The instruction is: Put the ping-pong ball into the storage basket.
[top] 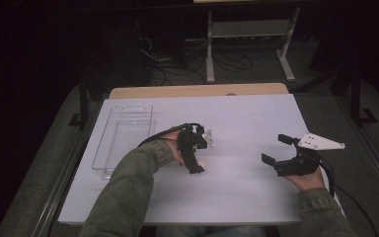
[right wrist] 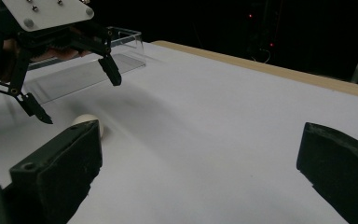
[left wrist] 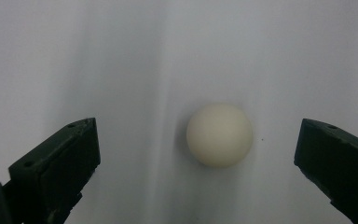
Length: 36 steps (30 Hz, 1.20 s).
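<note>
Our left gripper (left wrist: 198,154) is hovering, jaws apart, over the ball (left wrist: 219,135) — not yet gripped; right gripper (top: 284,150) is idling open, tray (top: 109,168) waiting.

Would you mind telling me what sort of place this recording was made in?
Probably a lab or workshop set up for recording. A table under a plain white cover stands on grey floor, cables lie tangled behind it, and a bare white metal bench frame stands in the dark background.
</note>
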Each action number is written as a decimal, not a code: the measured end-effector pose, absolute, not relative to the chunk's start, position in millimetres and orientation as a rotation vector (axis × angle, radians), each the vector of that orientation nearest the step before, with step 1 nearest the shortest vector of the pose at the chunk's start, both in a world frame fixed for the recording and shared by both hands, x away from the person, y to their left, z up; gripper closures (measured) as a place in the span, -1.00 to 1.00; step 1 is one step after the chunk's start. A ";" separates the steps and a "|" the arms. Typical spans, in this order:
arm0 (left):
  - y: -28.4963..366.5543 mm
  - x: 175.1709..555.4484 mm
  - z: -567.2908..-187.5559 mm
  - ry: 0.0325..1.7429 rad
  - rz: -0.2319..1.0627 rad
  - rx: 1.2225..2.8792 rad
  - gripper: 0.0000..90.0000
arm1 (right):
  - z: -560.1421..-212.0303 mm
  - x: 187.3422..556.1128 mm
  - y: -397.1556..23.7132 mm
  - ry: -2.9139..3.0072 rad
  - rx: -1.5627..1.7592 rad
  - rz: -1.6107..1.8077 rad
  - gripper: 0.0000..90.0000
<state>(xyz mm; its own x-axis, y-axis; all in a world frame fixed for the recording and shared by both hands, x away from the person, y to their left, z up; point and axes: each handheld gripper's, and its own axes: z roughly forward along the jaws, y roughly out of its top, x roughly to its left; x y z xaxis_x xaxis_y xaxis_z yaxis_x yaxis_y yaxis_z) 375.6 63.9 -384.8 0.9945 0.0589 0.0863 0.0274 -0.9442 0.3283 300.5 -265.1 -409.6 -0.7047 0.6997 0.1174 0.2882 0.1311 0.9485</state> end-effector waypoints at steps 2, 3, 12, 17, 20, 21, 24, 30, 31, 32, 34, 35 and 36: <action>63.0 375.7 -386.2 0.054 0.125 2.810 -1.00 | -409.7 300.5 -265.0 2.062 0.954 1.595 -1.00; 62.7 375.2 -387.4 0.053 0.119 2.813 -1.00 | -409.7 300.4 -264.8 2.062 0.951 1.595 -1.00; 61.4 374.8 -390.8 0.041 0.105 2.813 -0.88 | -409.2 299.8 -264.0 2.061 0.946 1.603 -1.00; 60.1 375.0 -394.9 0.032 0.104 2.832 -0.86 | -409.4 299.9 -264.1 2.062 0.945 1.606 -1.00; 60.2 374.7 -397.2 0.032 0.111 2.840 -0.84 | -409.3 299.9 -264.3 2.061 0.946 1.606 -1.00; 60.2 374.7 -397.4 0.031 0.112 2.841 -0.76 | -409.3 299.9 -264.5 2.060 0.946 1.607 -1.00; 60.0 374.2 -397.9 0.036 0.099 2.838 -0.72 | -409.3 300.0 -264.6 2.060 0.947 1.608 -1.00; 58.2 373.4 -400.2 0.034 0.097 2.845 -0.65 | -409.4 300.0 -264.3 2.064 0.945 1.606 -1.00; 58.1 373.4 -401.3 0.039 0.095 2.850 -0.64 | -409.5 300.1 -264.3 2.064 0.945 1.606 -1.00; 58.1 373.5 -402.0 0.037 0.093 2.854 -0.64 | -409.5 300.0 -264.3 2.065 0.947 1.605 -1.00; 60.0 374.0 -404.0 0.055 0.078 2.838 -0.59 | -409.5 300.0 -264.1 2.065 0.946 1.605 -1.00; 61.6 374.6 -405.2 0.066 0.073 2.831 -0.56 | -409.6 300.1 -264.1 2.067 0.944 1.604 -1.00; 62.2 374.9 -405.6 0.069 0.074 2.831 -0.54 | -409.8 300.2 -264.1 2.069 0.944 1.604 -1.00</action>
<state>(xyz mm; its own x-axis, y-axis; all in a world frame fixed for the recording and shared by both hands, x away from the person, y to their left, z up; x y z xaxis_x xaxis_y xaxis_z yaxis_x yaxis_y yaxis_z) 374.9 62.2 -405.6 0.9975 0.0557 0.0432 0.0399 -0.9515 0.3050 300.2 -264.1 -409.8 -0.7135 0.6907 0.1177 0.2858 0.1335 0.9490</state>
